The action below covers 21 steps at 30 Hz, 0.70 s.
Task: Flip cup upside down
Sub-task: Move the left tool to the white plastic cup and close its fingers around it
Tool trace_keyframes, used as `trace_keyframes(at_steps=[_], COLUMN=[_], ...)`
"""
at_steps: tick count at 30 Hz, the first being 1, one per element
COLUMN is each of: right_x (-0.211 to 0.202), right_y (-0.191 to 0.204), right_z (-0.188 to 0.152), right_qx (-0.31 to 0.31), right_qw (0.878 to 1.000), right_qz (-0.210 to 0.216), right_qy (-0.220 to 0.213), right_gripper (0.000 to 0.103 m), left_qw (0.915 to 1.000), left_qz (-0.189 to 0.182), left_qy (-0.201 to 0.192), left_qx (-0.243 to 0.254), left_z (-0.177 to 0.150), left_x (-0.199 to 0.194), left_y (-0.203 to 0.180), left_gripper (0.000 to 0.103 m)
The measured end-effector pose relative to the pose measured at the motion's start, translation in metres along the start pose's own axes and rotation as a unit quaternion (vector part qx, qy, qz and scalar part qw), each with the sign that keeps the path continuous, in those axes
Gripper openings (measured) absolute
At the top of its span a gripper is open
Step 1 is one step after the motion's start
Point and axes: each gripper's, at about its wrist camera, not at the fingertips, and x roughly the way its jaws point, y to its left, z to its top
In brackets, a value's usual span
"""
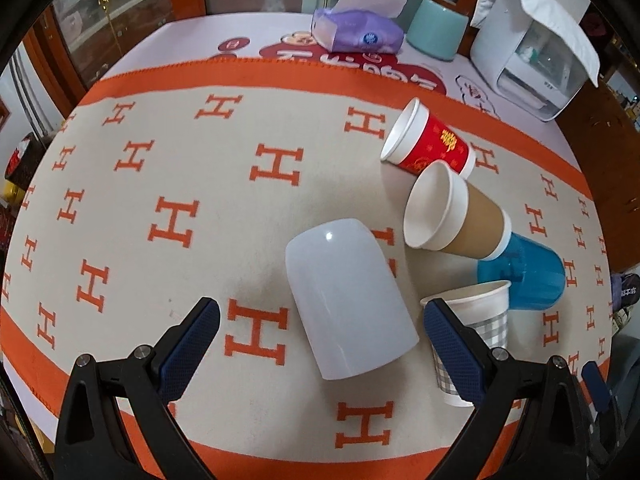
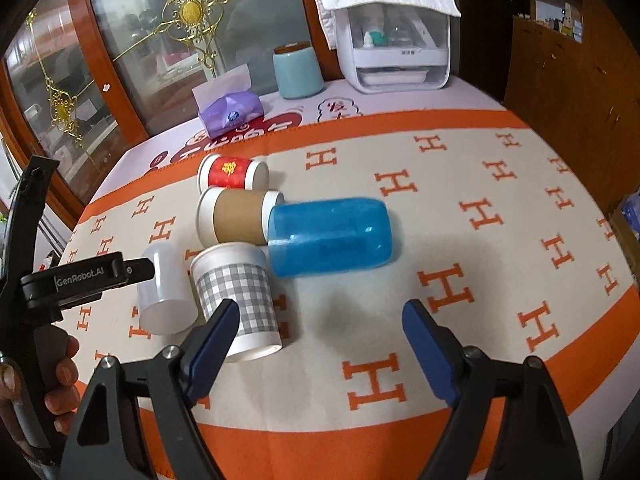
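Only the left wrist view looks into the empty brown cup point(image 1: 452, 216); both the left gripper point(image 1: 320, 320) and right gripper point(image 2: 320, 316) gape wide, holding nothing.

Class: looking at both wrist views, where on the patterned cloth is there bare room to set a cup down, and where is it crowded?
Bare cloth lies left of the white cup toward the orange border, and right of the blue cup. Crowded: the red cup, brown cup, blue cup and checked cup cluster closely.

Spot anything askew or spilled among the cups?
No spill visible. The red cup, brown-sleeved cup and blue cup lie on their sides, bunched together. The white cup and checked cup stand.
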Motion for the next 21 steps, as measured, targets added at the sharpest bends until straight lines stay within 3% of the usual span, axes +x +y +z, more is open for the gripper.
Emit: trace_keyframes(at_steps=[17,21], right_x=[0.024,0.028], right_y=[-0.015,-0.015], right_z=[-0.008,-0.007], right_qx=[0.011,0.012], right_qw=[0.998,0.998], right_qz=[0.021,0.020], right_qy=[0.053,0.055], right_gripper=[0.082,0.081], left_qw=[0.9991,0.9979], left_qz=[-0.011,-0.030], left_qy=[0.026,0.039], left_qx=[-0.032,-0.042], left_z=[0.002,0.005], left_x=[0.032,0.042], left_y=[0.004,0.004], left_gripper=[0.100,0.099])
